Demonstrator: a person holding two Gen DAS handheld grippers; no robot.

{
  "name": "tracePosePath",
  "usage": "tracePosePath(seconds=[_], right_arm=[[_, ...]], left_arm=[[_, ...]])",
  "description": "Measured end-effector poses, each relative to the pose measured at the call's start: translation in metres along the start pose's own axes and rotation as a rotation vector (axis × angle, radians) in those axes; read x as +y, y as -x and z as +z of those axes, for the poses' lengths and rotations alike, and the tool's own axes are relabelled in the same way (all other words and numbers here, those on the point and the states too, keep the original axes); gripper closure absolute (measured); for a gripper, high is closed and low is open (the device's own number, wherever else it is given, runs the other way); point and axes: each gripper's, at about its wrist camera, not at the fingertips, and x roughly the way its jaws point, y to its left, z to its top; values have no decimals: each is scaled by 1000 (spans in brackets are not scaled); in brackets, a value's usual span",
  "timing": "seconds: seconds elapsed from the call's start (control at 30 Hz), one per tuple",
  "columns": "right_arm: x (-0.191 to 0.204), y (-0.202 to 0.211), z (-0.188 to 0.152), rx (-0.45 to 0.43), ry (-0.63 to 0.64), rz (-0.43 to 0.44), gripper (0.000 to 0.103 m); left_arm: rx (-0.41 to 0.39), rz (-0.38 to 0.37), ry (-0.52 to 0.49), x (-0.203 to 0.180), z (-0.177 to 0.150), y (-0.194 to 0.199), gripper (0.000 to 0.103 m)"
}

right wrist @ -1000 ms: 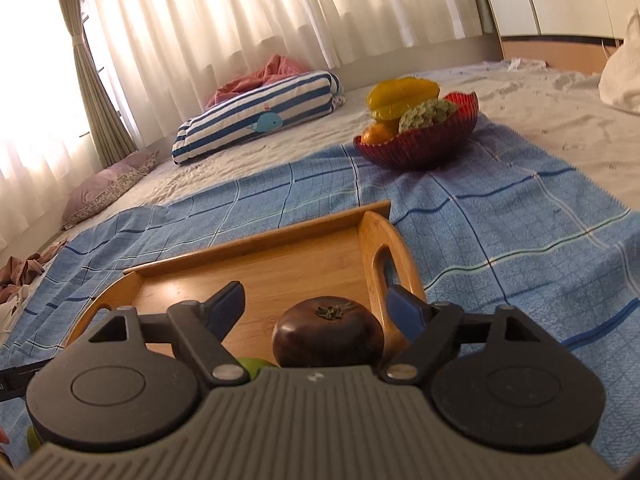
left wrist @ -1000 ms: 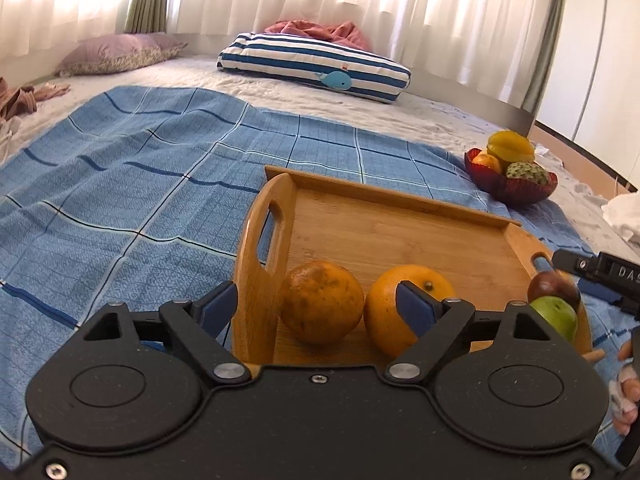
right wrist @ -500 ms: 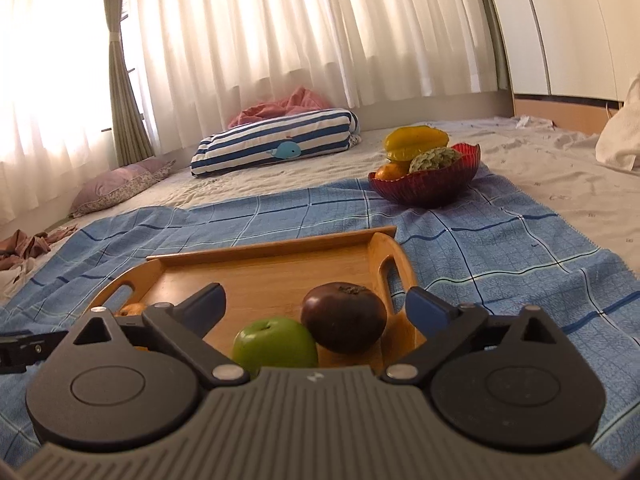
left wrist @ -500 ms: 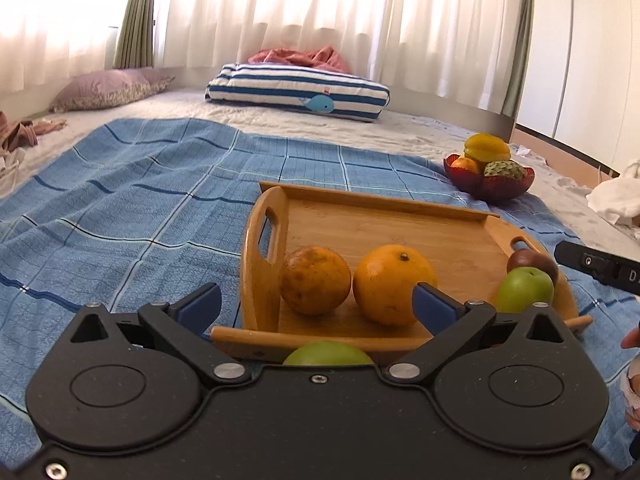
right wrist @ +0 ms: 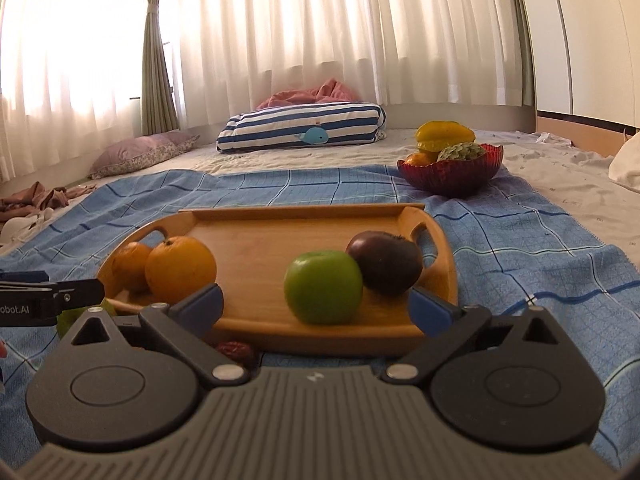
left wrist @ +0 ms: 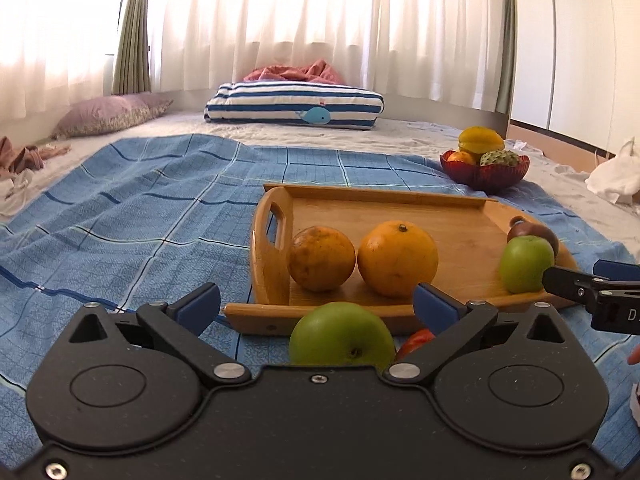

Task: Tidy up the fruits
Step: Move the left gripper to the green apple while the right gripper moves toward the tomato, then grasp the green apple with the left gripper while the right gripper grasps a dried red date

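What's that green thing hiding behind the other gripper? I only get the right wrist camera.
Observer: A second green apple. It sits outside the wooden tray, just in front of the near rim.
Operator: Is the left gripper squeezing it?
Observer: No. The left gripper is wide open, and its blue fingertips stand clear of the apple on both sides.

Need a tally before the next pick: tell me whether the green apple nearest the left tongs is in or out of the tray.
Out. The round green apple lies on the blue checked cloth, before the wooden tray's near rim.
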Motion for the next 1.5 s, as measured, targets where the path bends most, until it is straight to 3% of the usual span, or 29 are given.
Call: tracePosePath(seconds=[0.5, 0.77, 1.07, 1.3, 1.4, 1.5], right_arm=[[12, -1, -19, -4, 58, -13, 0], [22, -7, -25, 35, 132, -6, 0], [16, -16, -25, 80, 101, 38, 0], [21, -9, -28, 33, 141, 35, 0], [21, -9, -27, 30, 141, 34, 1], [20, -8, -27, 25, 136, 39, 3]], left_arm=[[1, -5, 9, 2, -20, 1, 0], [-2, -8, 34, 6, -22, 2, 0], [10, -12, 75, 13, -25, 4, 0], [33, -24, 94, 16, -28, 10, 1], [40, -21, 94, 17, -29, 12, 4], [66, -18, 75, 14, -28, 14, 21]])
